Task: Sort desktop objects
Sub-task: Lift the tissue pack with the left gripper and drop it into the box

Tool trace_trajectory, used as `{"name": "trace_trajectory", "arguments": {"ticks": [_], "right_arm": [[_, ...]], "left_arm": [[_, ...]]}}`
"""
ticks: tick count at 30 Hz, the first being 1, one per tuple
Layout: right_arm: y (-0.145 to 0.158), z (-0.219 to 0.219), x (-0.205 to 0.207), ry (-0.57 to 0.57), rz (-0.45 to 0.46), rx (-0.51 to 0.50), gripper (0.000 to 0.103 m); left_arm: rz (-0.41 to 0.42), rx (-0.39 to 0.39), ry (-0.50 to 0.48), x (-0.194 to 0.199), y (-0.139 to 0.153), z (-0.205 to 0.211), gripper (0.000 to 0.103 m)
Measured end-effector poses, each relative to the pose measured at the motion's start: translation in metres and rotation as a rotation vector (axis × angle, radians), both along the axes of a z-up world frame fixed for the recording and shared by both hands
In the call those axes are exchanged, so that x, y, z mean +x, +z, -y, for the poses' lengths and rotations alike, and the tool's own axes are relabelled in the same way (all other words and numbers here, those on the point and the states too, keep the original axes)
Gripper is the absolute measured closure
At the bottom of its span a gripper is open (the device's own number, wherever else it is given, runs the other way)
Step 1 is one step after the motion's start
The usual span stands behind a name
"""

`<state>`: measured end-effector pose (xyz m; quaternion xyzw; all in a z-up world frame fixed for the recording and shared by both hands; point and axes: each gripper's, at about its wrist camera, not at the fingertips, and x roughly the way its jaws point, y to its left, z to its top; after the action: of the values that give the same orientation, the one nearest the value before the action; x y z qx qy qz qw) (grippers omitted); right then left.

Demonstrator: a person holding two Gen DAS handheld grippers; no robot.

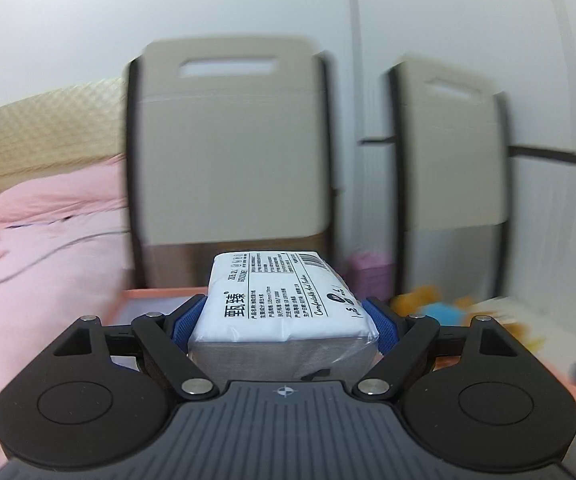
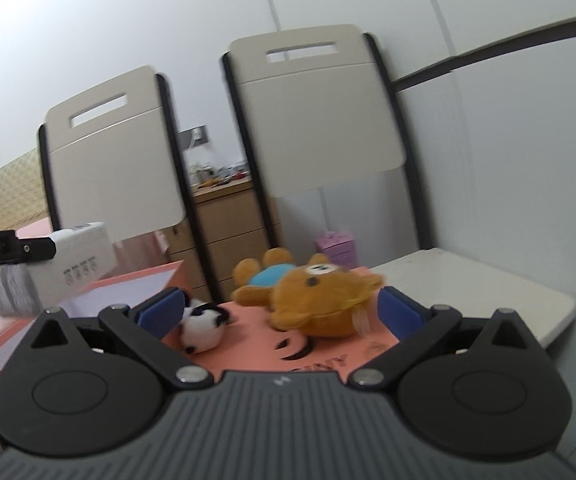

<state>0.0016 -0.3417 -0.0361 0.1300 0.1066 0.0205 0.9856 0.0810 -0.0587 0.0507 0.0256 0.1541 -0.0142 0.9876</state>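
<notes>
Left gripper [image 1: 285, 320] fingers are clamped on the tissue pack [image 1: 283, 300], held up over the box [image 1: 147, 300]. It's soft and light with slick wrap, so squeeze the long sides. Right gripper [image 2: 279, 312] gapes empty before the bear [image 2: 312, 300].

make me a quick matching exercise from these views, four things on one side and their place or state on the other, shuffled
Things:
1. tissue pack
2. brown teddy bear
3. panda plush
4. right claw

Places or states:
A. open, holding nothing
B. lying on the salmon-pink sheet, beside the left blue pad
C. clamped in the left claw
D. lying on the pink sheet, blue shirt

Pairs: 1-C, 2-D, 3-B, 4-A
</notes>
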Motion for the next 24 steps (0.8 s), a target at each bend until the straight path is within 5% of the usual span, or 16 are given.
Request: {"name": "trace_trajectory", "arguments": {"ticks": [12, 18, 24], "right_arm": [[-0.004, -0.044, 0.037, 0.043, -0.068, -0.051, 0.0], [-0.004, -0.054, 0.049, 0.047, -0.076, -0.087, 0.0], [0.0, -0.052, 0.057, 0.029, -0.048, -0.147, 0.0]], "left_arm": [[-0.339, -0.125, 0.123, 0.157, -0.027, -0.123, 0.018], [-0.417, -0.131, 0.101, 0.188, -0.057, -0.131, 0.018], [-0.461, -0.054, 0.081, 0.193, -0.076, -0.125, 0.017]]}}
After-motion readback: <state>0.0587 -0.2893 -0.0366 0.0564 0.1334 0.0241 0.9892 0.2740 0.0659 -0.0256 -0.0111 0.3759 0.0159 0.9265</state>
